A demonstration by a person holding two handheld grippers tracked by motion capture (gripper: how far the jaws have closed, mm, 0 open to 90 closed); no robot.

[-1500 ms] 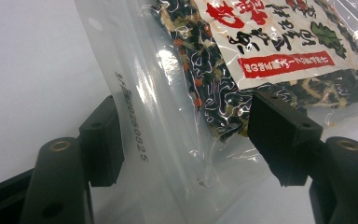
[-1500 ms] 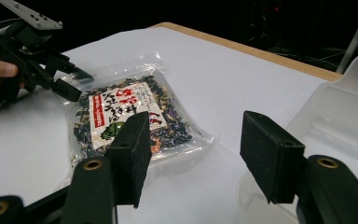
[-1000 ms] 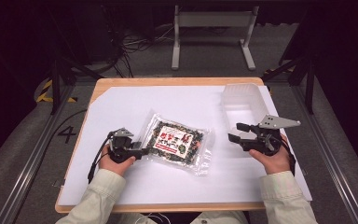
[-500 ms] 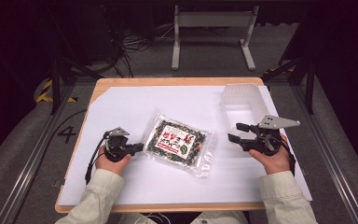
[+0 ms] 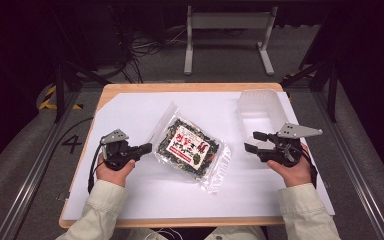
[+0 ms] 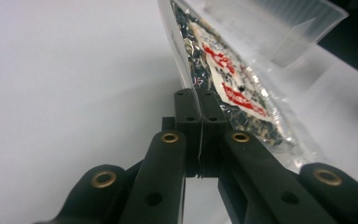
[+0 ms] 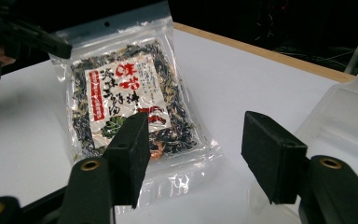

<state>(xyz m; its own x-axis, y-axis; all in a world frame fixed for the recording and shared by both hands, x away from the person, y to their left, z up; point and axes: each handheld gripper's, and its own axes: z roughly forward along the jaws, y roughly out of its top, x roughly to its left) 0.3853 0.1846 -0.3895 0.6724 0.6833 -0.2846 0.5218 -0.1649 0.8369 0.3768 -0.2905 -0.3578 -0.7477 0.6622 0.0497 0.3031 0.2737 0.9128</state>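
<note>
The left gripper (image 5: 141, 148) has its jaws closed on the thin clear edge of the packet (image 5: 190, 146), as the left gripper view shows: the two black jaws meet with the film between them. The packet lies near the middle of the table (image 5: 180, 88), on the white sheet (image 5: 130, 107), with its left edge raised a little in the grip.

The hold is only on the plastic border, not on the filled part. I think this is the main risk: if the packet is lifted or pulled quickly, the smooth film may slip out of the jaws, or the packet may swing and turn around the pinch point, because the dark dried contents are heavier than the border. A hard pull could also stretch or tear the seal. The far end of the packet rests on the sheet, so dragging may wrinkle or move the sheet.

The right gripper (image 5: 254, 141) is held near the right edge of the table with its jaws wide apart and nothing between them. In the right gripper view the packet is in front of it, apart from the jaws.

A clear plastic box (image 5: 260, 107) stands at the far right corner, just behind the right gripper. If the packet should go there, the right gripper and hand (image 5: 292, 170) are near the path, and the box is light and may slide when touched. Nothing else lies on the sheet.
</note>
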